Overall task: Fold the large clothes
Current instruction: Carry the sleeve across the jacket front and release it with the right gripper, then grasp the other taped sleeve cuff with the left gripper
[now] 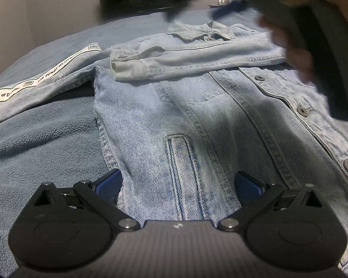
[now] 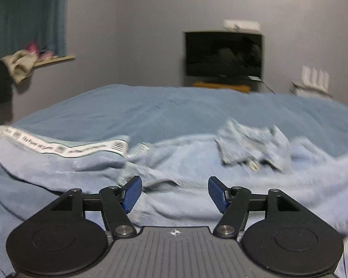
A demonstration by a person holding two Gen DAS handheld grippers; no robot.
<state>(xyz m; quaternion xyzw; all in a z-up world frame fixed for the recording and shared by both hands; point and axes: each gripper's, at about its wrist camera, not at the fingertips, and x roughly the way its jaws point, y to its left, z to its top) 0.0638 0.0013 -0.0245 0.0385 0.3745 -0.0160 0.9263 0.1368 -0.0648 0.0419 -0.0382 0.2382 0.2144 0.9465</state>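
Left wrist view: the jacket is lying front-up on the blanket, its side edge running from the near left pad up toward the folded sleeve, which is lying across the chest with its cuff pointing left. The other sleeve, carrying a white printed tape, is stretching out to the left over the blanket. The left gripper is hovering low over the hem with its jaws standing wide apart, one pad just outside the jacket's edge and one over the denim beside the pocket; nothing is being pinched. The right gripper is showing blurred at the top right, above the collar, with a hand behind it. Bare blanket is lying open to the left and beyond the collar.

In the right wrist view, the right gripper is holding its jaws apart over the jacket, gripping nothing. The picture is smeared. Blanket is stretching clear to the far edge, before the TV.
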